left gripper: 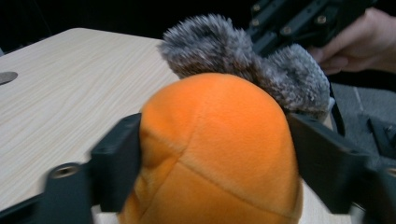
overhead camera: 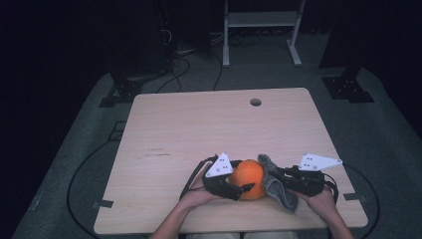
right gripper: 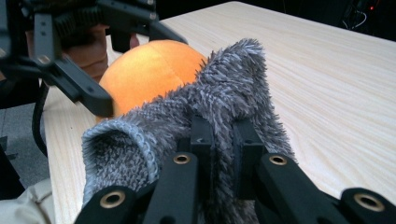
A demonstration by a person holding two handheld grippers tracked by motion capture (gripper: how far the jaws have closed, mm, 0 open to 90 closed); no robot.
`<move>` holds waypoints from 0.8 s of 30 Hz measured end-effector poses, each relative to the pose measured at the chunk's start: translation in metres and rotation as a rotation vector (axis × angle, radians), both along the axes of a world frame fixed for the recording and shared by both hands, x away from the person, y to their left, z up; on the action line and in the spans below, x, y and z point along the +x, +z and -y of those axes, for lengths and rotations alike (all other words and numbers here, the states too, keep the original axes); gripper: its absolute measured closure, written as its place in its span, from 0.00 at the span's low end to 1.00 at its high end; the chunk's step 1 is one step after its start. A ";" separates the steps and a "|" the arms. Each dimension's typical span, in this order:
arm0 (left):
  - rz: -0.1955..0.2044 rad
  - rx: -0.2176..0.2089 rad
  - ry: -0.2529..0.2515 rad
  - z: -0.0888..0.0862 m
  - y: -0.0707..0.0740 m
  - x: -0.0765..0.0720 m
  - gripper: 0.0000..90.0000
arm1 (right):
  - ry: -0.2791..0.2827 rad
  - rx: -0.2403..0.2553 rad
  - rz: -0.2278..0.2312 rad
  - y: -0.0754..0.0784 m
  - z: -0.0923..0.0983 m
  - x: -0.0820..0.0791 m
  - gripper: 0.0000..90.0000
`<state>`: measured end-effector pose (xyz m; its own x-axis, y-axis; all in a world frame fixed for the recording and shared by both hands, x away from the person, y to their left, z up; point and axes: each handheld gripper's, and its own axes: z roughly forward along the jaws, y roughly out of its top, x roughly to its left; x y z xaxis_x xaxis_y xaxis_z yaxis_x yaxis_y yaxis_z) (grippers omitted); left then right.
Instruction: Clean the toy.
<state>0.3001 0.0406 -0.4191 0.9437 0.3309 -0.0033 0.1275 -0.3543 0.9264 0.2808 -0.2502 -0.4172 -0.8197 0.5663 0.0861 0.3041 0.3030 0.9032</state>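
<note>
Dark room, grey carpet (overhead camera: 393,139), white rack (overhead camera: 261,20)

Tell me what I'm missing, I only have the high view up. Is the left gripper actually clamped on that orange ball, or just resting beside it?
Observer: Clamped. In the left gripper view, the left gripper has one jaw pressed on each side of the orange plush ball.
Operator: And the grey thing on the right?
Observer: A fuzzy grey cloth. The right gripper pinches a fold of it between nearly closed jaws.
Operator: Does the cloth touch the ball?
Observer: It looks so. In the left gripper view, the cloth sits right against the ball's far side.
</note>
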 end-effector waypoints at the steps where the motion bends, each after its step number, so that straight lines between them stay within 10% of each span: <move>1: -0.009 -0.005 -0.012 -0.002 0.000 0.002 0.18 | -0.004 -0.004 -0.002 -0.001 0.000 0.000 0.90; 8: -0.075 -0.014 -0.044 -0.006 -0.015 0.011 0.11 | -0.025 -0.012 -0.015 -0.006 0.004 0.003 0.90; 13: -0.006 -0.009 -0.011 -0.005 -0.007 0.005 0.35 | -0.078 -0.047 -0.017 -0.005 0.013 0.005 0.90; 18: 0.018 0.034 0.015 -0.005 0.004 0.002 0.39 | -0.005 0.099 0.074 0.025 0.010 -0.008 0.90; 24: 0.006 0.039 -0.007 -0.001 0.005 -0.002 0.39 | 0.017 -0.033 0.074 0.014 -0.014 -0.007 0.90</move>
<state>0.2978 0.0414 -0.4141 0.9459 0.3242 0.0147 0.1197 -0.3906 0.9127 0.2734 -0.2359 -0.4037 -0.8325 0.5540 0.0067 0.2319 0.3375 0.9123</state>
